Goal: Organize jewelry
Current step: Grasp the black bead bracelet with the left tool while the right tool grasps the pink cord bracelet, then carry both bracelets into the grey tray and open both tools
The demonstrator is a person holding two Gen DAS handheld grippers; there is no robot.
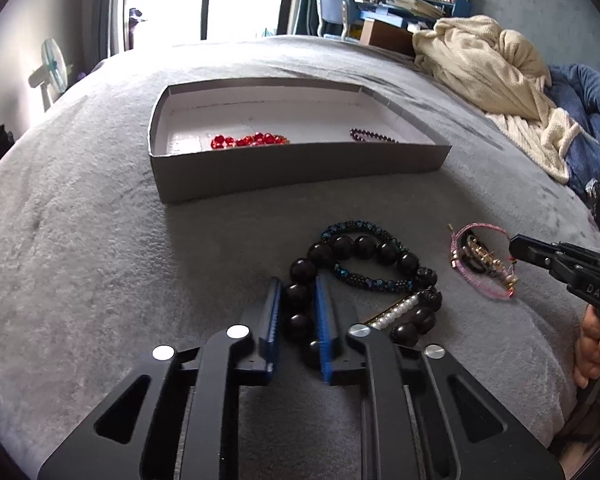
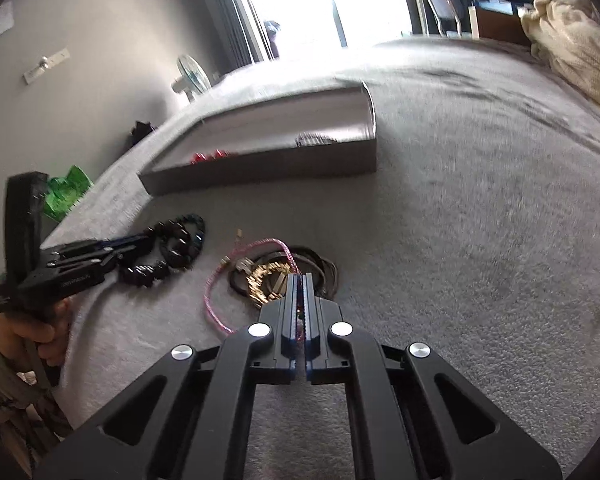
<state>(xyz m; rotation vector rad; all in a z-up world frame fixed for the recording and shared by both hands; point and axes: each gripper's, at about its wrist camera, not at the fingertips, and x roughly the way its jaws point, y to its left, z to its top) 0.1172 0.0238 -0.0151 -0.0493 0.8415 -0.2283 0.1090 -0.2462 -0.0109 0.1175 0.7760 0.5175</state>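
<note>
My left gripper (image 1: pixel 298 286) is shut on a bracelet of large dark round beads (image 1: pixel 364 248) that lies on the grey bed cover. A blue-black beaded bracelet (image 1: pixel 364 280) and a pearl strand (image 1: pixel 396 312) lie tangled with it. My right gripper (image 2: pixel 300 280) is shut on a pink cord bracelet (image 2: pixel 216 296), beside a gold chain and dark cords (image 2: pixel 266 276). A grey shallow box (image 1: pixel 300 168) further back holds red beads (image 1: pixel 248 140) and a dark purple bead bracelet (image 1: pixel 370 136).
A cream blanket (image 1: pixel 492 72) and blue cloth (image 1: pixel 588 120) are piled at the right of the bed. A fan (image 1: pixel 54 66) stands left, a desk and chair (image 1: pixel 336 8) behind. The bed's left edge shows in the right wrist view (image 2: pixel 112 184).
</note>
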